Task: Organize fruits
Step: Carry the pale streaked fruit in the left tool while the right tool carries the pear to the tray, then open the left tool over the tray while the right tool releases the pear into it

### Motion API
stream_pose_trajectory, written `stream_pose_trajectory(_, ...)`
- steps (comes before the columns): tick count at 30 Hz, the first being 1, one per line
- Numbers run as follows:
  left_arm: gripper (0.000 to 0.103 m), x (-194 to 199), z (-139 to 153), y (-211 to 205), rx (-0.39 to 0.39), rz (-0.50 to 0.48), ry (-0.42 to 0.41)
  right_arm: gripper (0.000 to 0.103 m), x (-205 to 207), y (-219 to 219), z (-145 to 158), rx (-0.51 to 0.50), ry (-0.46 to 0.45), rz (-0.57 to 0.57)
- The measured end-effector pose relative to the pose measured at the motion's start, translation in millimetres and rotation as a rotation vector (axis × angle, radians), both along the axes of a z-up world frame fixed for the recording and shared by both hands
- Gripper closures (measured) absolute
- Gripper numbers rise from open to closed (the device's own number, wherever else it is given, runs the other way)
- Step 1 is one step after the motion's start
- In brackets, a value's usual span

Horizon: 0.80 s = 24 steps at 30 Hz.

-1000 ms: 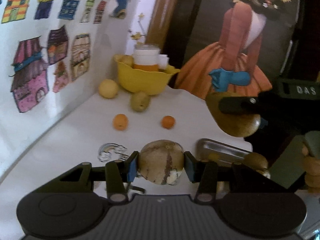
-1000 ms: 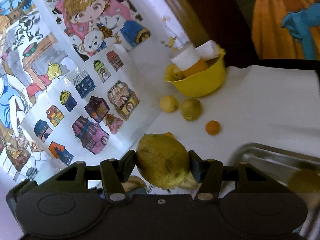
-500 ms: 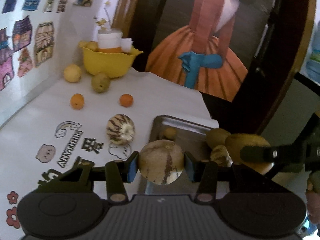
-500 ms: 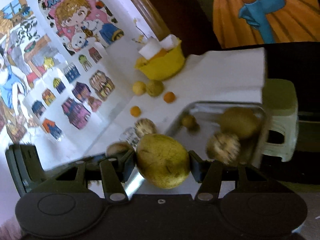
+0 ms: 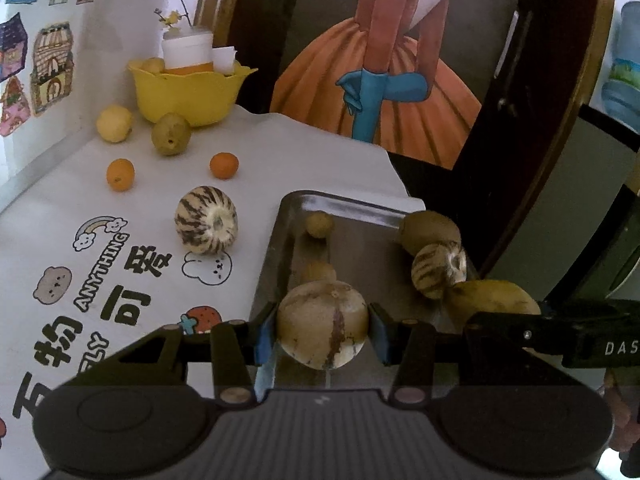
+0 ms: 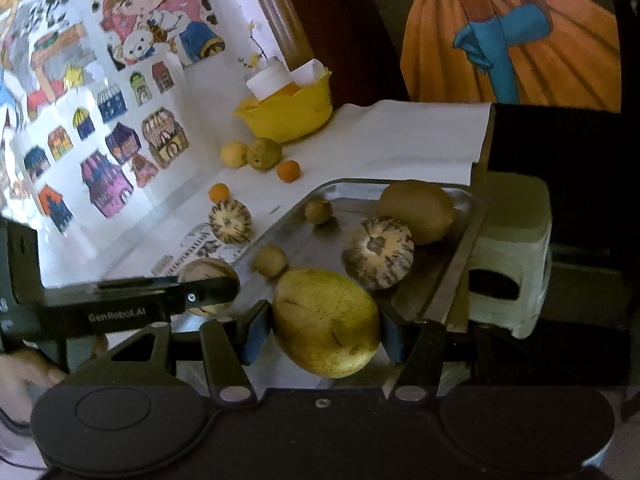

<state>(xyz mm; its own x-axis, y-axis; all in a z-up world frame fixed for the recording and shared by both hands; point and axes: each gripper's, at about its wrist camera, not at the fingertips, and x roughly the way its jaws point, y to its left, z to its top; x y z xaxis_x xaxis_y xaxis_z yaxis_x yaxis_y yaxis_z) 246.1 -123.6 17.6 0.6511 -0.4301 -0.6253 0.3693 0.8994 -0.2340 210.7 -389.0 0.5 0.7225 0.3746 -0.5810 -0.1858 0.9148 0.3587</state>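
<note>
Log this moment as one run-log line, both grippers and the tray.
left gripper: shut on pale striped melon | right gripper: shut on yellow fruit | both over metal tray

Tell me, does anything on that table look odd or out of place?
A few things. The metal tray juts past the table's edge, over a white stool. The yellow bowl holds a white-capped jar and paper among its fruit. The held pale melon has a dark brown streak down its skin.

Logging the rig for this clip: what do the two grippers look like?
Both are black plastic with blue pads. The left gripper has a ribbed grey body and white "GenRobot.AI" lettering on its side; the right gripper has a smooth dark body and white "DAS" lettering.
</note>
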Motion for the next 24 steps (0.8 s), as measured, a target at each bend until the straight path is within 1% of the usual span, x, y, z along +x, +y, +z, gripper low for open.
stream_pose_trajectory(5, 0.052, 1, -4, -6, 0.028, -0.023, -0.013, 0.045, -2, 7, -5, -0.085, -0.04, 0.015)
stream_pose_trajectory(11, 0.052, 1, -7, -13, 0.058, -0.038, -0.016, 0.045, -2, 14, -11, -0.152, -0.078, 0.028)
stream_pose_trajectory(19, 0.052, 2, -9, -12, 0.075, -0.043, -0.027, 0.045, -7, 22, -18, -0.251, -0.122, 0.047)
stream_pose_trajectory(24, 0.052, 0, -12, -15, 0.092, -0.053, -0.033, 0.045, -9, 27, -20, -0.294, -0.15, 0.054)
